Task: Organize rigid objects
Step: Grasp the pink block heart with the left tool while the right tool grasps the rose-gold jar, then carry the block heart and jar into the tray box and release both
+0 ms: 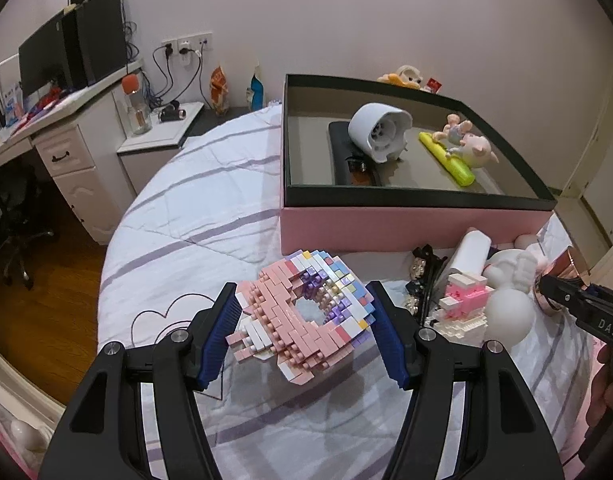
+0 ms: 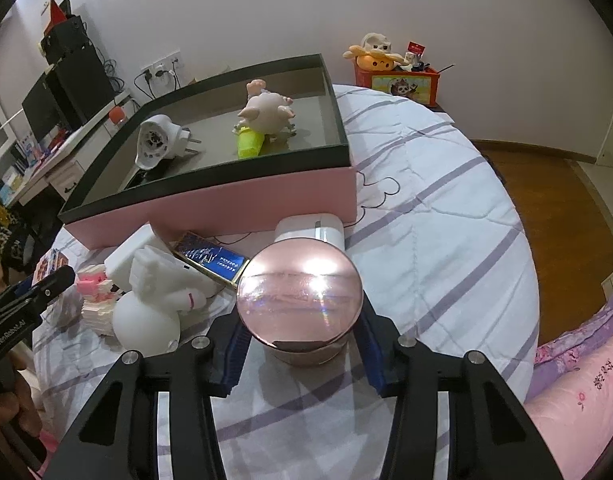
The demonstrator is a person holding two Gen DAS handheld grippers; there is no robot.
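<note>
Bedspread scene: my left gripper clamps a pink-and-pastel brick-built ring; my right gripper grips a round rose-gold mirrored jar.

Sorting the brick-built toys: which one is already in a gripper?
The ring-shaped pink and pastel brick model, clamped in the left gripper. The small pink-and-white brick figure sits ungripped among the clutter.

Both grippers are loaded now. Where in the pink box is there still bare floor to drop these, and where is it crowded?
In the pink box, bare floor lies along the near wall in front of the yellow tube, and in the far corner behind the pig figure. The side with the white hair dryer on the black case is crowded.
</note>
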